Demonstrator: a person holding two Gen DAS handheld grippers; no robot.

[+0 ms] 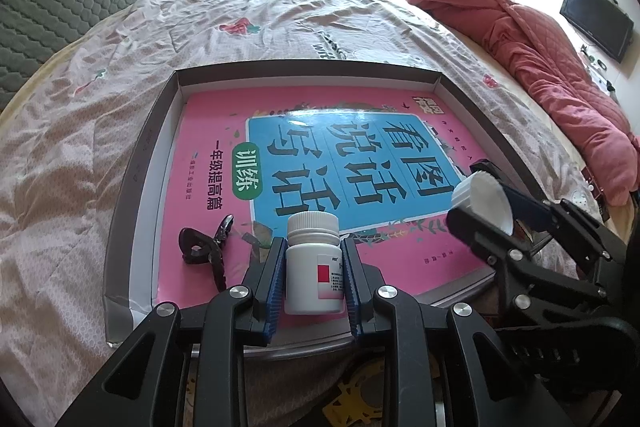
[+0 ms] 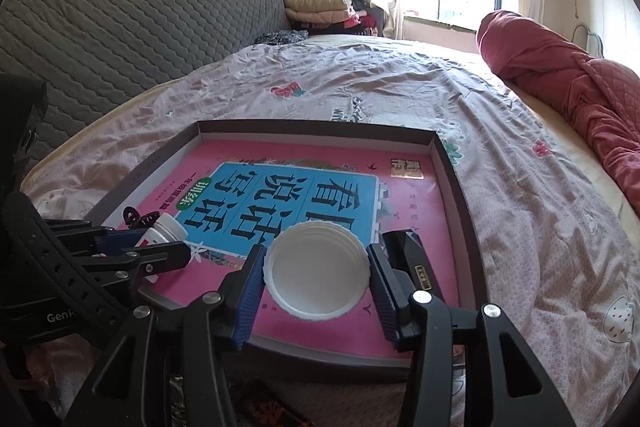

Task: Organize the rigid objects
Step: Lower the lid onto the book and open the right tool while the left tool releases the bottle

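My left gripper (image 1: 314, 267) jaws clamp the upright bottle (image 1: 313, 263); right gripper (image 2: 316, 273) jaws hold the wide lid (image 2: 316, 269), lower centre, above the tray (image 2: 452, 163).

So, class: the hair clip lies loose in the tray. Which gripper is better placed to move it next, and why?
Left, probably. The hair clip lies just beside the left gripper; the right gripper is farther off. Both are full: bottle, white lid.

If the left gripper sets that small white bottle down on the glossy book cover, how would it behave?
The white bottle looks rigid plastic, so it probably won't flex. Set upright on the flat book cover it likely stands. Laid sideways, its round body would probably roll or slide on the gloss.
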